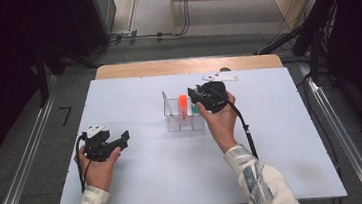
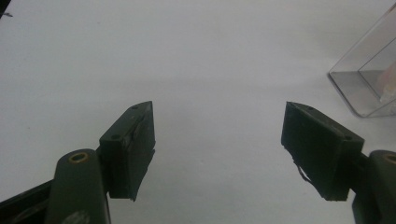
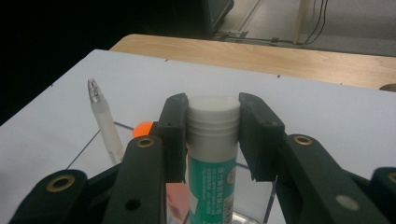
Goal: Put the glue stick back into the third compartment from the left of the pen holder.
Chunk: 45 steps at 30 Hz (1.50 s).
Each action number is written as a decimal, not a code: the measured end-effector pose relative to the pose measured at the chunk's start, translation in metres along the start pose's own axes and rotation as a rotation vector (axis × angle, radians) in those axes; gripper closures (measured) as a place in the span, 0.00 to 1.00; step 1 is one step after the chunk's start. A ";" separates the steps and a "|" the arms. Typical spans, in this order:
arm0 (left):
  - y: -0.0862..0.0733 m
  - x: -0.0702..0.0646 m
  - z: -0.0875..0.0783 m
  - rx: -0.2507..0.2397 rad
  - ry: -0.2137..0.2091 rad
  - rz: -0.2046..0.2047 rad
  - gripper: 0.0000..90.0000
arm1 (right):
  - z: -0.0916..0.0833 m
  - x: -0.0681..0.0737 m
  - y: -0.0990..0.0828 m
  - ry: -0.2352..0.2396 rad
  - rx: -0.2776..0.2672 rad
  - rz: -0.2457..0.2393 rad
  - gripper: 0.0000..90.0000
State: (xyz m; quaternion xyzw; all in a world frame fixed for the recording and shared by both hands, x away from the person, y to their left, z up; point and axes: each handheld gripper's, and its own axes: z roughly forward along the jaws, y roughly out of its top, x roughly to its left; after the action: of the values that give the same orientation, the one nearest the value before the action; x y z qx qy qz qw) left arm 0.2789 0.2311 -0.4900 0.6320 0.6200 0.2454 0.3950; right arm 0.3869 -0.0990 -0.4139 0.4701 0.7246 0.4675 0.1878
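In the right gripper view, the glue stick (image 3: 212,154) is running out past the bottom edge, so its base is staying unseen, and the print on its green label is too small to read. The right gripper (image 3: 213,135) is covering most of the clear holder (image 3: 268,205) and nearly all of the orange thing (image 3: 142,128) behind its left jaw. The lower end of the pen (image 3: 105,123) is disappearing behind that same jaw. In the left gripper view, the clear holder (image 2: 369,74) is being cut off by the right edge, and a pale thing inside it is too blurred to identify. In the high view, the right hand (image 1: 221,120) is hiding the holder's right end.
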 end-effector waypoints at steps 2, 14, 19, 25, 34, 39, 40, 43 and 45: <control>0.000 -0.001 0.000 -0.001 -0.001 0.001 0.29 | -0.002 0.000 -0.003 0.001 0.002 -0.002 0.69; 0.000 -0.001 0.001 0.005 0.000 0.007 0.29 | -0.006 0.000 -0.018 -0.003 0.014 -0.037 0.67; 0.000 -0.001 0.000 0.003 0.002 0.004 0.29 | -0.008 0.000 -0.019 0.003 0.011 -0.043 0.64; 0.000 -0.001 0.001 0.004 0.001 0.005 0.29 | -0.014 -0.002 -0.022 0.014 0.000 -0.043 0.60; -0.001 -0.002 0.001 0.004 0.005 0.006 0.29 | -0.031 -0.013 -0.031 0.009 -0.012 -0.040 0.54; -0.001 -0.001 0.001 0.004 0.007 0.006 0.29 | -0.039 -0.021 -0.038 0.004 -0.011 -0.041 0.51; -0.001 -0.001 0.001 0.004 0.008 0.006 0.29 | -0.040 -0.023 -0.039 0.005 -0.008 -0.041 0.50; -0.001 -0.002 0.001 0.003 0.008 0.007 0.29 | -0.045 -0.027 -0.044 -0.001 -0.007 -0.044 0.47; -0.001 -0.001 0.002 0.007 0.008 0.010 0.29 | -0.047 -0.030 -0.048 -0.007 0.000 -0.039 0.45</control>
State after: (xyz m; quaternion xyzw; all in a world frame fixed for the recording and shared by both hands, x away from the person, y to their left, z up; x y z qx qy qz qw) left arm 0.2794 0.2295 -0.4914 0.6354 0.6192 0.2480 0.3890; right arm 0.3436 -0.1545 -0.4366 0.4575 0.7329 0.4624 0.1992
